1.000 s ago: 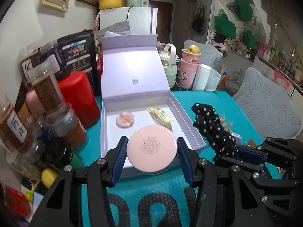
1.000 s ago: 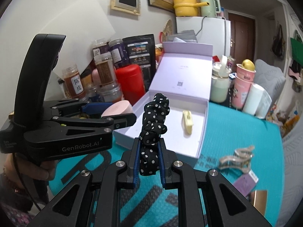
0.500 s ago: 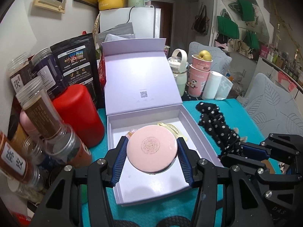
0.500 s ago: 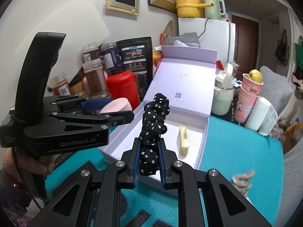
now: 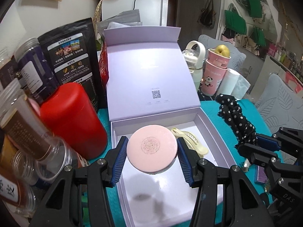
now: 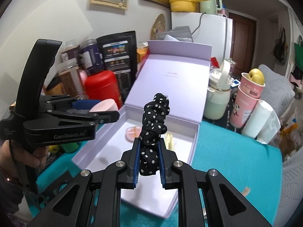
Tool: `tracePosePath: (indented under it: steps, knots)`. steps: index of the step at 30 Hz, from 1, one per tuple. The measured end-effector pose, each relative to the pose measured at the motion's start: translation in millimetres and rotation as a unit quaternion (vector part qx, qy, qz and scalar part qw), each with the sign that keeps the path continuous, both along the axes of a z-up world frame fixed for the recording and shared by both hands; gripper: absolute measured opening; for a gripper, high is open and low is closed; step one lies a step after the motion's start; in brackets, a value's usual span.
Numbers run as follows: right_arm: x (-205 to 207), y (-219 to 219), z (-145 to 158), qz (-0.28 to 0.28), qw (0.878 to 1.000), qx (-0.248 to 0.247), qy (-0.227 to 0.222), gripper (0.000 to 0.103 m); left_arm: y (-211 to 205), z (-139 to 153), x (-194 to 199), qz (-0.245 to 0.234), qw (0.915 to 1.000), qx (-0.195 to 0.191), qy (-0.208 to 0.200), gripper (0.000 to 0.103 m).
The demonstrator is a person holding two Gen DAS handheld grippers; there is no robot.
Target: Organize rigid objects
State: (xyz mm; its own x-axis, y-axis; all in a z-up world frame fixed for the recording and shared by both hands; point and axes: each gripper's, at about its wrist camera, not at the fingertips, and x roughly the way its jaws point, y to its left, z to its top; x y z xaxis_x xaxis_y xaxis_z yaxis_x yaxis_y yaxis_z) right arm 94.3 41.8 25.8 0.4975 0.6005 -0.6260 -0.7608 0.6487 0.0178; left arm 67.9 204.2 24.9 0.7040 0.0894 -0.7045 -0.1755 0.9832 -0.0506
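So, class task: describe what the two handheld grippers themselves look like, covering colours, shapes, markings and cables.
Both are matte black plastic linkage frames with silver pivot screws. Each finger carries a ribbed blue pad. The left gripper has a tall curved black handle, white "GenRobot.AI" lettering on its side and a thin black cable hanging below. The right gripper has the same build; part of its body in the left wrist view shows pale "DAS" lettering.

Right gripper [image 6: 148, 158] jaws clamp a polka-dot scrunchie [image 6: 153, 130] above the open lilac box [image 6: 193, 145].

Jars [image 5: 28, 151]: blurred, cut by left edge.
Small pink dish [image 6: 133, 131]: partly hidden behind scrunchie [image 6: 154, 124].
Lid print [image 5: 156, 94]: illegible.
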Motion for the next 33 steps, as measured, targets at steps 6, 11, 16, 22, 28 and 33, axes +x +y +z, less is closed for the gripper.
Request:
tracePosePath:
  steps: [6, 11, 16, 22, 28, 33]
  knots:
    - [22, 5, -6, -0.005, 1.000, -0.005, 0.006, 0.017, 5, -12, 23, -0.002, 0.9998, 0.016, 0.011, 0.051]
    - [38, 9, -15, -0.010, 1.000, -0.015, 0.012, 0.017, 8, -25, 39, -0.011, 0.9996, 0.000, 0.027, 0.051]
    - [54, 13, -28, -0.008, 0.999, -0.022, 0.036, 0.017, 11, -40, 53, -0.013, 0.9987, -0.016, 0.046, 0.051]
    - [69, 18, -45, -0.015, 0.998, -0.039, 0.047, 0.017, 14, -58, 68, -0.014, 0.9971, -0.003, 0.075, 0.051]
    - [81, 21, -65, -0.022, 0.996, -0.063, 0.059, 0.017, 18, -76, 77, -0.013, 0.9952, -0.002, 0.097, 0.051]
    - [88, 23, -77, -0.026, 0.994, -0.076, 0.072, 0.017, 21, -85, 84, -0.012, 0.9933, -0.015, 0.114, 0.051]
